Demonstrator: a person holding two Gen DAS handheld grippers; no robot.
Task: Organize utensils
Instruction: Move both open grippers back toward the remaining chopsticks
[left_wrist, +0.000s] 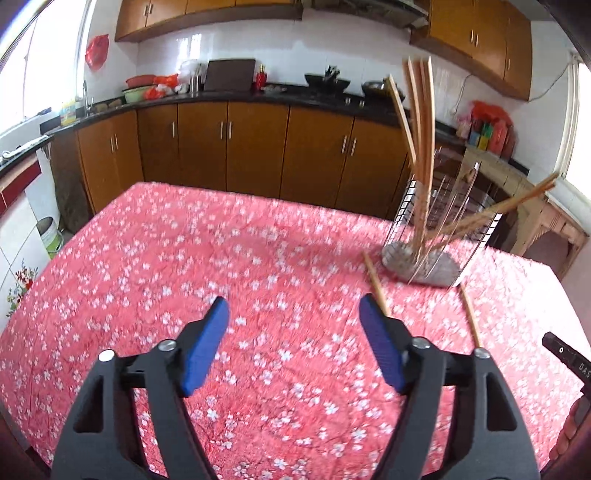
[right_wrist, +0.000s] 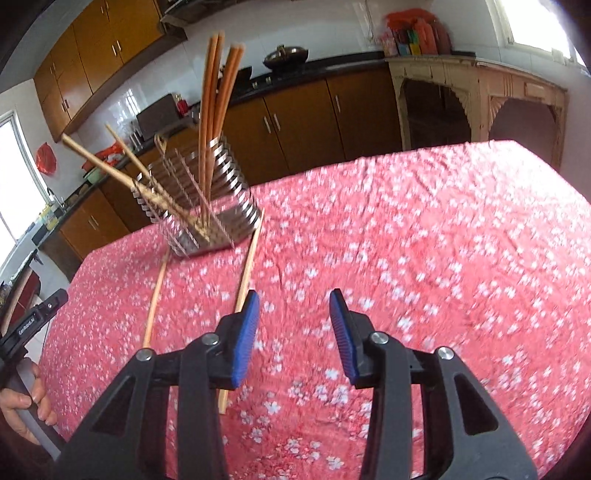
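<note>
A metal wire utensil holder (left_wrist: 443, 225) (right_wrist: 207, 199) stands on the table and holds several wooden chopsticks (left_wrist: 421, 122) (right_wrist: 216, 92), some upright, some leaning out. Two loose chopsticks lie on the cloth beside it: one (left_wrist: 375, 282) (right_wrist: 153, 299) and another (left_wrist: 470, 314) (right_wrist: 245, 275). My left gripper (left_wrist: 295, 341) is open and empty above the cloth, left of the holder. My right gripper (right_wrist: 293, 332) is open and empty; its left finger hides part of a loose chopstick.
The table has a red floral cloth (left_wrist: 221, 258) (right_wrist: 424, 240). Wooden kitchen cabinets (left_wrist: 240, 147) and a dark counter run behind it. A pale carved side table (right_wrist: 480, 96) stands by the window. The other gripper's handle shows at each view's edge (left_wrist: 565, 354) (right_wrist: 33, 321).
</note>
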